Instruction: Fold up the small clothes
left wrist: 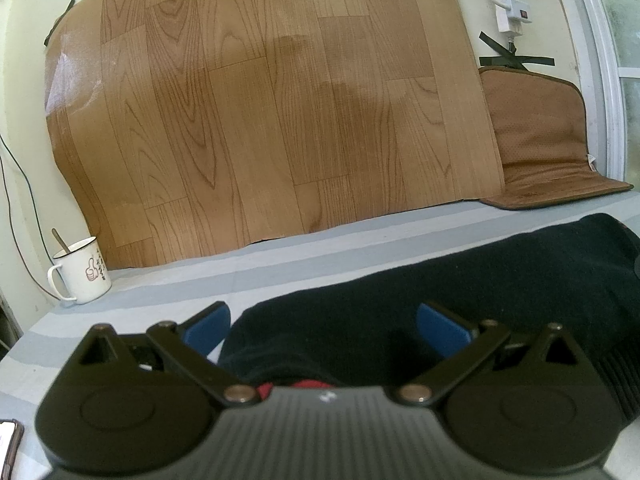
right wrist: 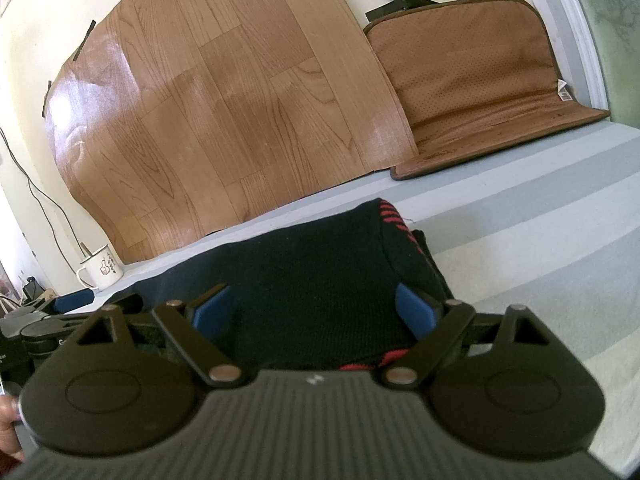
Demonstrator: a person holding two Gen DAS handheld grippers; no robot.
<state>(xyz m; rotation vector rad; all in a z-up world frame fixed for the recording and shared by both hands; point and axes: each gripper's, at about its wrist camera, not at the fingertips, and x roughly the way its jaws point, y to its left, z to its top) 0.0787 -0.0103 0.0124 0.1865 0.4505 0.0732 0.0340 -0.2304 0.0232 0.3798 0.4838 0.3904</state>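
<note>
Presently both claws are standing released over one dark garment (left wrist: 440, 288), which is lying flat on a grey-striped bed sheet (right wrist: 540, 208). Left claw (left wrist: 324, 326) is hovering with its blue pads spread wide: the left pad is sitting off the cloth over the sheet, the right pad over the cloth, so the garment's left edge is falling between them. Right claw (right wrist: 316, 310) is likewise spread, both blue pads over the knit, nothing pinched.

Long axis of the garment is running across both views, left to right, with the red-striped cuff (right wrist: 394, 216) forming its far right end. Each claw is therefore lying nearest its own end, and a fold would, by my judgement, call for pinching the near hem directly below.

Open room is lying ahead: bare sheet is running between the garment's far edge and the wood-patterned panel (left wrist: 260, 100) leaning on the wall. An enamel mug (left wrist: 80, 270) is standing at far left, well apart; a brown cushion (right wrist: 480, 88) is resting at far right, also apart.
</note>
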